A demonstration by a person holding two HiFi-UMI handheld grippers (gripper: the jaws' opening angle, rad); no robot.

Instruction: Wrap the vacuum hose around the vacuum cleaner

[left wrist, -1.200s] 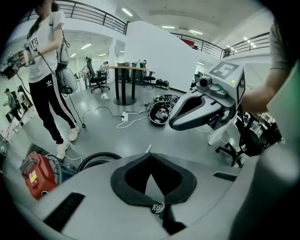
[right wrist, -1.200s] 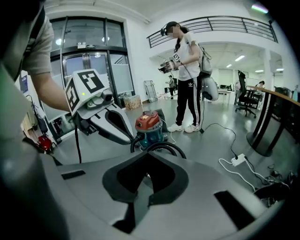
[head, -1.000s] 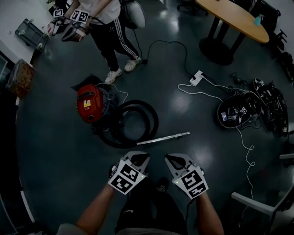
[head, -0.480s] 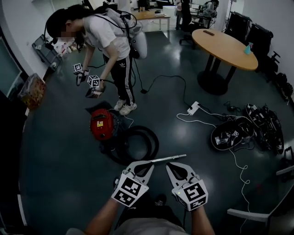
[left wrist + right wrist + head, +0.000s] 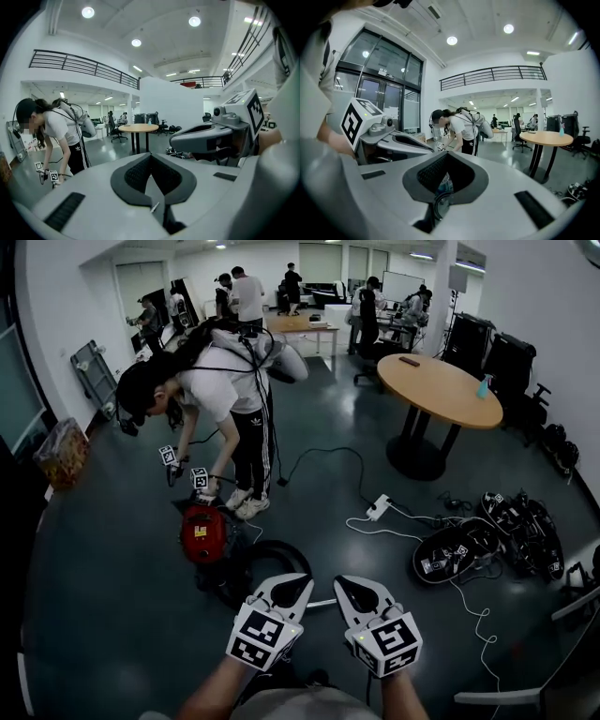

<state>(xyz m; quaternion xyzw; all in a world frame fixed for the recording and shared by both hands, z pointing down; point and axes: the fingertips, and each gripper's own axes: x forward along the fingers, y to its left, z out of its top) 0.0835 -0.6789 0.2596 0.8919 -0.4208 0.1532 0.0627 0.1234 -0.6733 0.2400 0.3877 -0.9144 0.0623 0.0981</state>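
Abreast, left tongs (image 5: 298, 579) and right tongs (image 5: 343, 581), both closed, empty; open floor (image 5: 112, 615) beside vacuum cleaner (image 5: 203, 532).

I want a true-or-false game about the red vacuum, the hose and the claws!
1. The red vacuum cleaner sits on the floor. True.
2. Both claws are wide open. False: the left claw and the right claw are shut and hold nothing.
3. A person bends over the vacuum cleaner. True.
4. The right claw is gripping the hose. False: the black hose lies coiled on the floor beside the vacuum cleaner.
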